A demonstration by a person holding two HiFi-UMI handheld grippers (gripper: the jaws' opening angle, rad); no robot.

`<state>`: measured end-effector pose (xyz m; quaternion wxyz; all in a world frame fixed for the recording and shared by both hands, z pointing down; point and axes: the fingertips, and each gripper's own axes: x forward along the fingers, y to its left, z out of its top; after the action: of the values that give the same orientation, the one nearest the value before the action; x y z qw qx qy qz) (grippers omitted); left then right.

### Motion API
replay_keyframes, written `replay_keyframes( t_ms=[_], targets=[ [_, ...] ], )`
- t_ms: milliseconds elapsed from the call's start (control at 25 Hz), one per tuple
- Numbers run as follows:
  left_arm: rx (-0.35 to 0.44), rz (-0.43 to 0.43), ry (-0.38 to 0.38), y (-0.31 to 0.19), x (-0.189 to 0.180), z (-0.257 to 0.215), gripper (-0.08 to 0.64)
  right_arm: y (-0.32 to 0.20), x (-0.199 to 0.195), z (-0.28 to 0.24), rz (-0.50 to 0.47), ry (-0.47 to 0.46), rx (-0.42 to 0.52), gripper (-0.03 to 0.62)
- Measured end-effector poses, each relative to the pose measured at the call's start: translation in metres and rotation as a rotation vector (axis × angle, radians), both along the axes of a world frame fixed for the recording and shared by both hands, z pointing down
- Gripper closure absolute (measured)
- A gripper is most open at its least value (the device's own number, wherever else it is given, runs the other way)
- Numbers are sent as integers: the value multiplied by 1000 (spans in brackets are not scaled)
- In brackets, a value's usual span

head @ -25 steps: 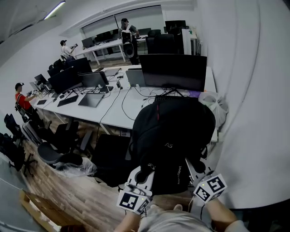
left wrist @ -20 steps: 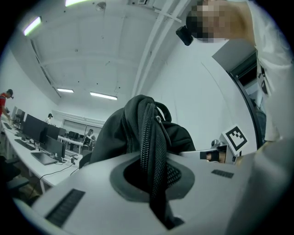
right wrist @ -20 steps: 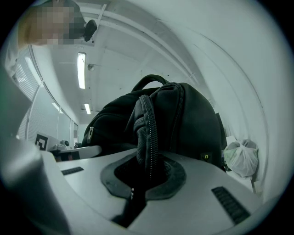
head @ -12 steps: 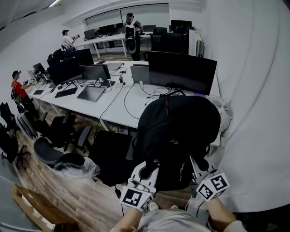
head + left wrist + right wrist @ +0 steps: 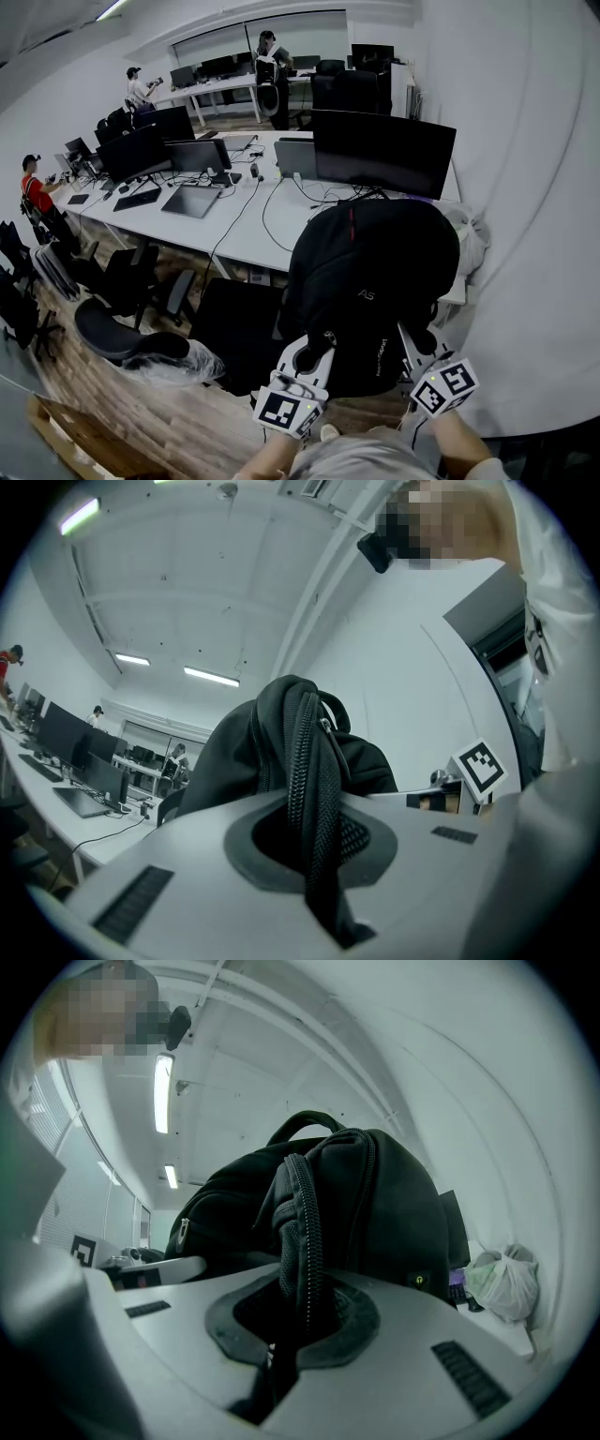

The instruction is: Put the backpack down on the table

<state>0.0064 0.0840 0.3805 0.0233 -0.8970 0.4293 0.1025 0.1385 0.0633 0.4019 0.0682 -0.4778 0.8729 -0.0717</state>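
Note:
A black backpack (image 5: 370,281) hangs in the air between both grippers, in front of the near end of a long white table (image 5: 253,234). My left gripper (image 5: 314,349) is shut on a zippered fold of the backpack (image 5: 314,799) at its lower left. At the lower right, my right gripper (image 5: 419,342) is shut on another zippered edge of the backpack (image 5: 300,1260). The pack's top handle (image 5: 305,1124) shows in the right gripper view. The bag hides the table's near right end.
A large dark monitor (image 5: 384,150) stands on the table behind the bag, with cables and laptops to its left. A plastic bag (image 5: 467,239) lies at the table's right end by the white wall. Black office chairs (image 5: 127,323) stand on the wooden floor at the left. Several people are farther back.
Both grippers and the backpack have shifted a little rightward and toward the table; the view has moved with them. The grips have not changed.

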Motion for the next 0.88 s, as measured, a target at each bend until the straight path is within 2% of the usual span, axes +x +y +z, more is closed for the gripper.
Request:
replay_keyframes(
  t_ms=[440, 880],
  targets=[
    [-14, 4, 4, -15, -7, 5, 548, -13, -7, 5, 2, -2, -13, 569],
    [-15, -46, 1, -62, 2, 6, 548, -66, 1, 7, -46, -10, -10, 569]
  ],
)
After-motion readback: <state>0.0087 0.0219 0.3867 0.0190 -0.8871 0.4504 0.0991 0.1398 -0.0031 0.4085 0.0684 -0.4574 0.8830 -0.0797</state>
